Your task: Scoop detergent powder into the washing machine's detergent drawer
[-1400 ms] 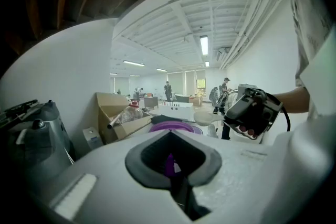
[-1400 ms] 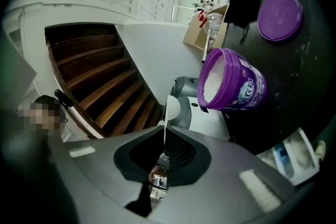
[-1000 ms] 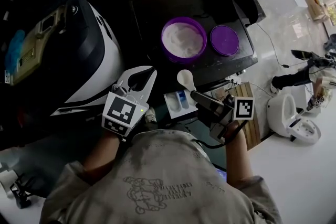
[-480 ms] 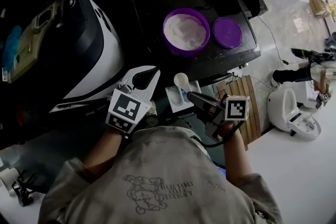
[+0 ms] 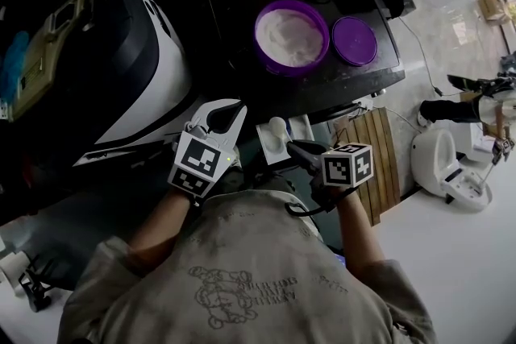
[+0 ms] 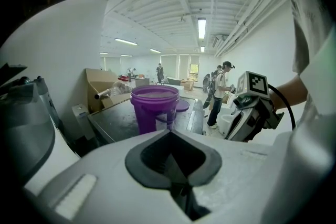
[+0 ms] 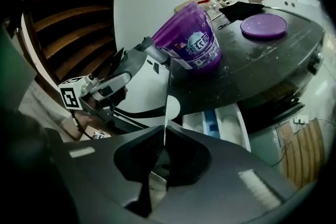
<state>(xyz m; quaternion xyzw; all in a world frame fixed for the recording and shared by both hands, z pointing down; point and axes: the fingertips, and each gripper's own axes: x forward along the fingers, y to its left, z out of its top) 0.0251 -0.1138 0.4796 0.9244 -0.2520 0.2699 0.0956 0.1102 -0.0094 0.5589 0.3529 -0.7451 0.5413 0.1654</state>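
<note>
Now, with your right gripper [image 5: 298, 149] pinching the scoop [image 5: 276, 127] handle over the open detergent drawer [image 5: 266, 145], near of the purple tub [image 5: 292, 35], tip slowly into one compartment, holding your left gripper [image 5: 218, 110], jaws pressed together and empty, clear.

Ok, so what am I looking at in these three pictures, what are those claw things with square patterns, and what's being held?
No robot here: a person holds a two-jaw gripper in each hand. The head view looks down from the person's head; the other two cameras ride on the grippers. The left gripper is shut and empty. The right gripper pinches the handle of a white plastic scoop, held over the washing machine's open white detergent drawer. On the dark top surface stand a round purple tub of white powder and its flat purple lid.
</note>
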